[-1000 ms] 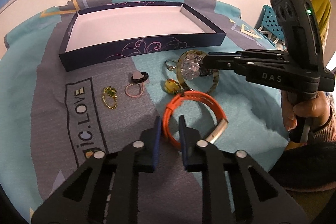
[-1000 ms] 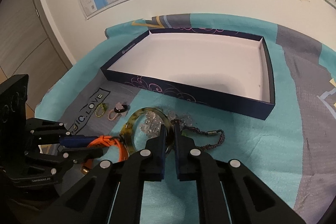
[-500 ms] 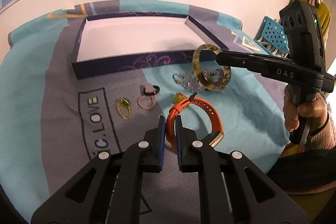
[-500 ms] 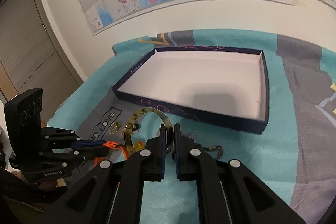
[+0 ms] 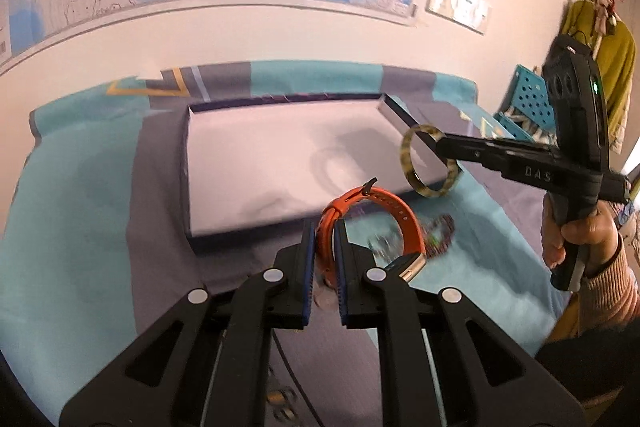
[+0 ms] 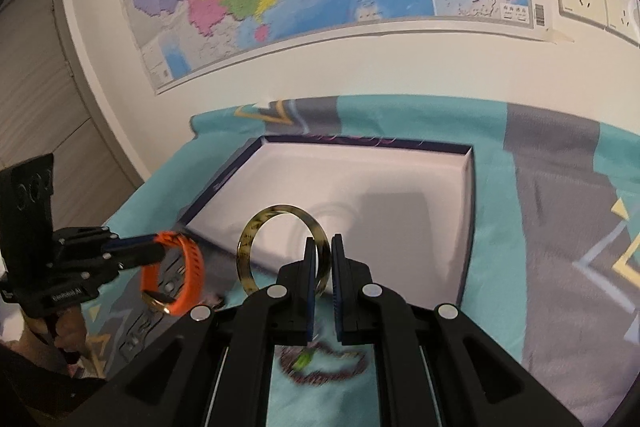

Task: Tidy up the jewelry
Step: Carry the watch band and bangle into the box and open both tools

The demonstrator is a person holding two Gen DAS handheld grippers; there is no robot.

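Jewelry is being carried two pieces at once: the left gripper (image 5: 323, 233) is pinching one orange silicone watch band with a metal clasp (image 5: 374, 223), and the right gripper (image 6: 320, 259) is pinching one mottled yellow-brown resin bangle (image 6: 282, 249). Both are hanging in the air at the near wall of the one shallow dark-blue box with a white floor (image 6: 467, 227). This looks like the transfer step; next, each piece needs lowering inside and releasing. Blurred pieces are lying on the teal-and-grey cloth (image 6: 540, 187), uncountable.

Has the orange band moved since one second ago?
Yes. The orange band, then flat on the blanket near the box, is now lifted in the left tongs, overlapping the box's front wall.
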